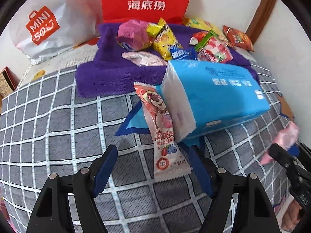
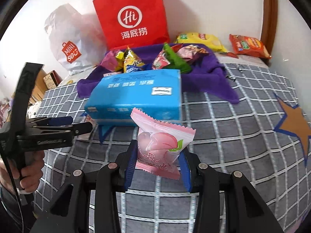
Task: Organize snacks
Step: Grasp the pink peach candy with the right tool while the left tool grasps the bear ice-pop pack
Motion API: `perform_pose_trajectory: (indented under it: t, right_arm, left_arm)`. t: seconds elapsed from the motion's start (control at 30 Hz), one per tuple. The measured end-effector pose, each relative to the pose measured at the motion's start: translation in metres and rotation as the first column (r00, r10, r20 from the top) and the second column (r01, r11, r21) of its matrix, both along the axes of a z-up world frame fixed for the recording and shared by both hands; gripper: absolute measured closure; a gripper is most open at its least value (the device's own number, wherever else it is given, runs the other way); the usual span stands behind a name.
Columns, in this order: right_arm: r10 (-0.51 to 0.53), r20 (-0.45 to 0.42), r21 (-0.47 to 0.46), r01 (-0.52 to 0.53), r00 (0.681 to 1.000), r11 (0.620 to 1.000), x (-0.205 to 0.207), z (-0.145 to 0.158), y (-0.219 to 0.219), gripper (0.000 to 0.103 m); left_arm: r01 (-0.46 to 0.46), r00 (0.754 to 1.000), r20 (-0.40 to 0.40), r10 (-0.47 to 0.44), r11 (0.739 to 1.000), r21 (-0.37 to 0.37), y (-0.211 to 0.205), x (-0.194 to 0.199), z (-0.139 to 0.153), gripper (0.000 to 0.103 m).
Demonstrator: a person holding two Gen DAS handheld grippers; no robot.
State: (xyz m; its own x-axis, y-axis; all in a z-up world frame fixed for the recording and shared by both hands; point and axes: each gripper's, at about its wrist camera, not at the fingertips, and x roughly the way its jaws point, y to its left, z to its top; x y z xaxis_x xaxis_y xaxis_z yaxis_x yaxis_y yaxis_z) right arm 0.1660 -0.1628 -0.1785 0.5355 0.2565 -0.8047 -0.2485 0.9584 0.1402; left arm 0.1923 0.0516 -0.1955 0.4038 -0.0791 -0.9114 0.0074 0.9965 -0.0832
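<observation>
**Right gripper carrying peach snack, left wide open over Lotso bar: risk is a drop or a snag on the tissue pack**

Nearest: right gripper is pinching the pink peach snack packet by its lower half, and most of the packet sticks up free above the blue pads. Grip is on soft film, so it could slide out if swung fast.

Left gripper is spread wide with nothing in it, low over the checked bedspread. The Lotso bar lies between its fingers, upper end leaning on the blue tissue pack. Closing here may catch only the wrapper's crimped edge, or nudge the tissue pack.

Mid: the tissue pack sits on a blue star mat, between both grippers and the pile. It blocks a straight path; the carried packet could clip it.

Far: the remaining snacks are heaped on the purple towel, loose and overlapping, so a drop there may topple them. Behind are the red paper bag and the white Miniso bag, with two more packets by the wall. Can't tell which is the intended destination.
</observation>
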Motion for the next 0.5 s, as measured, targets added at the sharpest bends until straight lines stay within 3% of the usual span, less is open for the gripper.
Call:
perform_pose_trajectory:
  t: [0.27,0.4,0.5]
  right_arm:
    - [-0.007,-0.014,-0.003,0.007,1.0,1.0,0.0,-0.006,-0.006,0.062]
    - [-0.013,-0.012,0.006,0.014,1.0,1.0,-0.003,-0.005,-0.008,0.062]
    - [-0.015,-0.012,0.012,0.015,1.0,1.0,-0.006,-0.004,-0.009,0.062]
  left_arm:
    - [0.008,1.0,0.025,-0.009,0.999,0.043,-0.009,0.003,-0.005,0.048]
    - [0.019,0.999,0.042,-0.021,0.998,0.056,-0.008,-0.004,-0.002,0.073]
    - [0.028,0.999,0.046,-0.028,1.0,0.01,0.0,-0.014,0.006,0.073]
